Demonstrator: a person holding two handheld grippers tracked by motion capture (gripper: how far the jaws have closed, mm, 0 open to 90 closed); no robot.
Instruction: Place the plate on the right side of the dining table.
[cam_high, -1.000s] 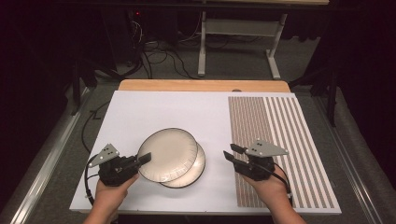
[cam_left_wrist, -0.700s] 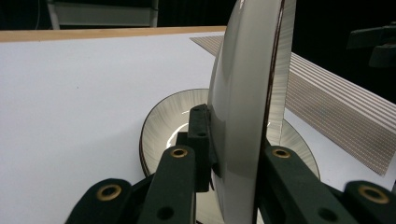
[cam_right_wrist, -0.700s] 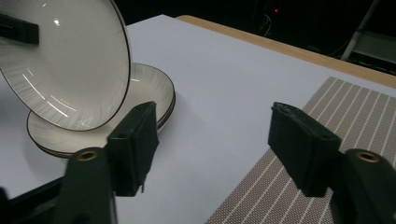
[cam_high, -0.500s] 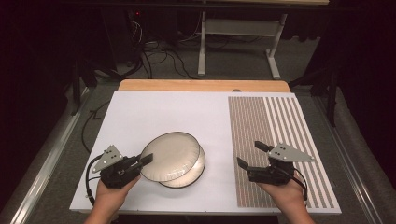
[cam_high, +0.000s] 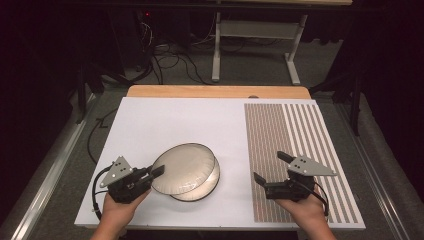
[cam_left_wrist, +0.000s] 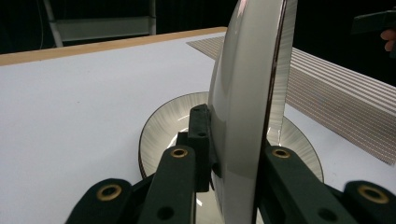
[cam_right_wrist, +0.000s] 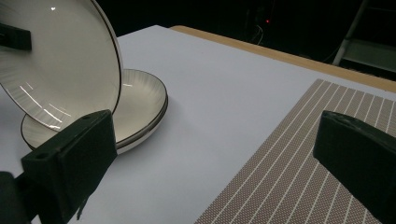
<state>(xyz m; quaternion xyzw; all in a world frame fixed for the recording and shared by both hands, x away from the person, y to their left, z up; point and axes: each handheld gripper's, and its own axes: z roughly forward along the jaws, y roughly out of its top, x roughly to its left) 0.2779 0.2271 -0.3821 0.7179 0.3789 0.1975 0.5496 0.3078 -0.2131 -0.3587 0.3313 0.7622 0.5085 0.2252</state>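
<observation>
The left tongs (cam_high: 156, 171) were clamped on the upper plate's (cam_high: 186, 167) rim, tilting it above the lower plate (cam_high: 207, 189) at the counter's (cam_high: 165, 120) six o'clock. The right tongs (cam_high: 269, 169), just opened, held nothing. Next, likely: carry it rightward to the placemat (cam_high: 290, 130).

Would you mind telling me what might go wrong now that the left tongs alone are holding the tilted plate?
1. The left tongs pinch only the rim of the tilted white dark-edged plate; it may slip onto the matching plate beneath and chip.
2. The right tongs, jaws just opened and empty, sit over the striped brown woven placemat, too far away to catch it.
</observation>
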